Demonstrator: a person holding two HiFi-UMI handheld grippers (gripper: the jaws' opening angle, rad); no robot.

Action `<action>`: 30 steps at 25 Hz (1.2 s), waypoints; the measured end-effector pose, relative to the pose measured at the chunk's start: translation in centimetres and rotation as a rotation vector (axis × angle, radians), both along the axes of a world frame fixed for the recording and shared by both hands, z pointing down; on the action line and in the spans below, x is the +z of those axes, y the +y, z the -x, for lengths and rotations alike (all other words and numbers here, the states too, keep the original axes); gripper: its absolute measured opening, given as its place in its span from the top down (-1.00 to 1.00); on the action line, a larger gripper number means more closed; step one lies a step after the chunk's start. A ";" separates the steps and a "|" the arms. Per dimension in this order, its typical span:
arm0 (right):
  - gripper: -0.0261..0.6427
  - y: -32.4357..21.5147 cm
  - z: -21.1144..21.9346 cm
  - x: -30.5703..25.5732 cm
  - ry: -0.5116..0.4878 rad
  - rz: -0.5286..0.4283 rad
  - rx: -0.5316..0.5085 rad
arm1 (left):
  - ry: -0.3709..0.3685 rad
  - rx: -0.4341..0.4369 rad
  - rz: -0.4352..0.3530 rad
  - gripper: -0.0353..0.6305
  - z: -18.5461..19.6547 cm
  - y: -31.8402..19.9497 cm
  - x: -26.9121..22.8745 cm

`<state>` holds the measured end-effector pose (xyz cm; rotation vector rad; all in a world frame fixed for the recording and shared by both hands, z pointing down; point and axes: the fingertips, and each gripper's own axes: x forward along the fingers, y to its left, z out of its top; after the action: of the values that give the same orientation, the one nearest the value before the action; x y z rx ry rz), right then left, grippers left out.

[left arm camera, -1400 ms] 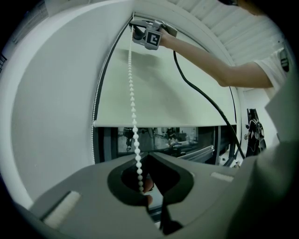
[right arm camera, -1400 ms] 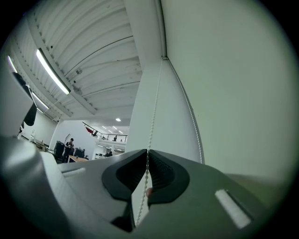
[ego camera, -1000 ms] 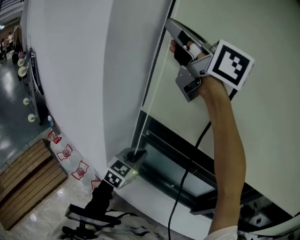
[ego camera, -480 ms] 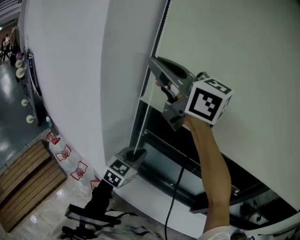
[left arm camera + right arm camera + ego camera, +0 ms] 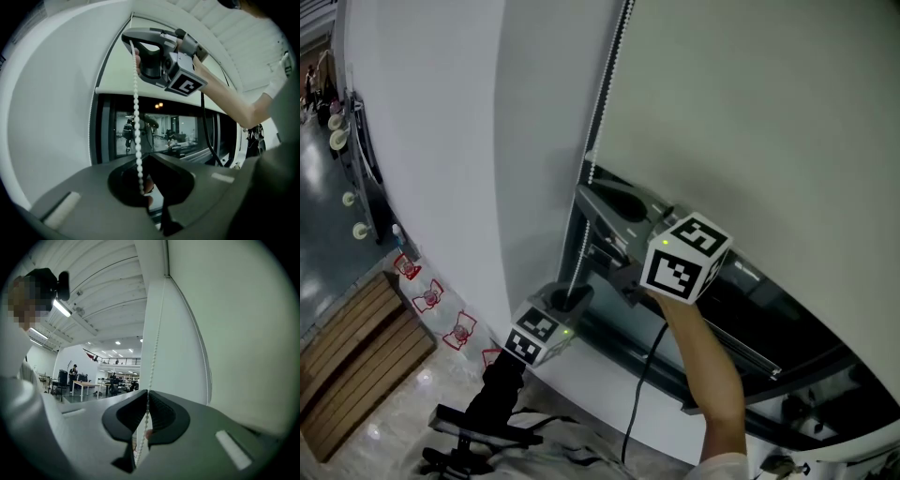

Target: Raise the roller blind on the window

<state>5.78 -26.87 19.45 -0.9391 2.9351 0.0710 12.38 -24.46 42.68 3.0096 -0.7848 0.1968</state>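
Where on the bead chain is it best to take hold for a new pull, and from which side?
I would take the bead chain on its straight stretch high above the right gripper, which is shut on it lower down. Come from the room side, jaws level, one on each side of the strand: it hangs thin and near vertical beside the roller blind.

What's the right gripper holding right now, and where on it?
The right gripper is shut on the bead chain. Its jaws pinch a single strand partway along the hanging length, above the left gripper.
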 end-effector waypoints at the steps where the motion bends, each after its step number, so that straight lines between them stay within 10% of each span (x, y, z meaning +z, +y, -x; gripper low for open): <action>1: 0.89 0.0 0.0 0.9 0.005 0.012 -0.001 | 0.004 -0.001 0.002 0.90 0.0 -0.1 -0.1; 12: 0.89 0.7 0.5 10.8 0.035 0.174 -0.019 | 0.012 -0.035 0.011 0.90 1.0 -0.8 -0.2; 30: 0.69 -0.3 0.0 6.5 -0.002 0.123 -0.044 | 0.020 -0.019 0.035 0.90 0.7 -0.5 0.2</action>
<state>5.78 -27.14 26.00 -0.8876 2.9855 -0.1138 11.71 -24.92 42.89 2.9651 -0.7993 0.1778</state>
